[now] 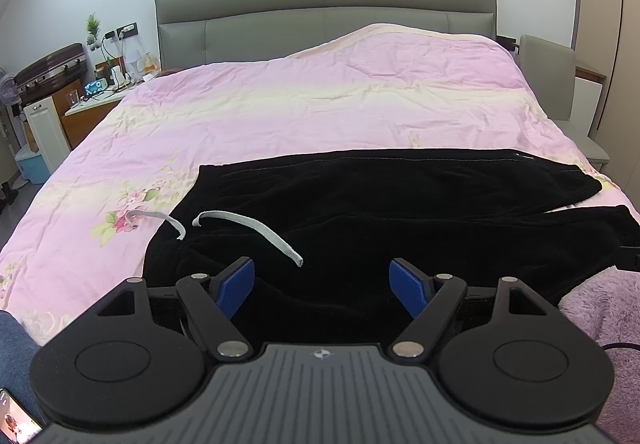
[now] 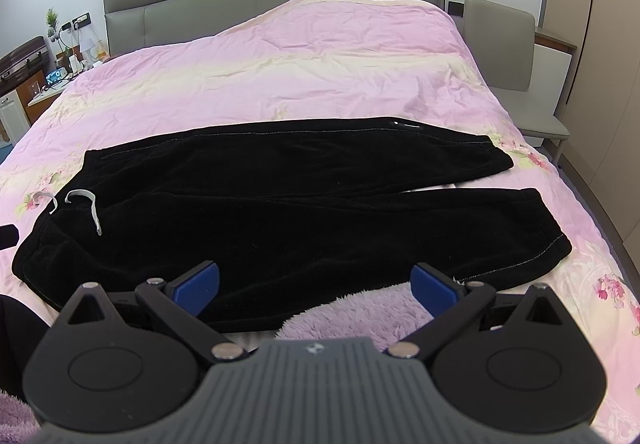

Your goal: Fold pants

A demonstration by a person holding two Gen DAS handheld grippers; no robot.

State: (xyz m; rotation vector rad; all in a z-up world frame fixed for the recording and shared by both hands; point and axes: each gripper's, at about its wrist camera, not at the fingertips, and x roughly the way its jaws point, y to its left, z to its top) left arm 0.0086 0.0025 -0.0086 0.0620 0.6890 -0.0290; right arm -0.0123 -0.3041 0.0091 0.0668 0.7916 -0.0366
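Black pants (image 2: 280, 200) lie spread flat across the near part of a pink floral bed cover (image 2: 320, 76), waistband at the left, both legs running right. Their white drawstring (image 2: 94, 212) curls near the waistband, also seen as the drawstring (image 1: 248, 224) in the left wrist view. My left gripper (image 1: 322, 286) hovers open over the waist end of the pants (image 1: 380, 204), blue pads wide apart, holding nothing. My right gripper (image 2: 316, 284) is open above the near edge of the lower leg, also holding nothing.
A purple fluffy cloth (image 2: 360, 312) lies at the bed's near edge under the right gripper. A grey headboard (image 1: 320, 12) stands at the far end. A cluttered nightstand (image 1: 100, 92) is at the left, a grey chair (image 2: 516, 56) at the right.
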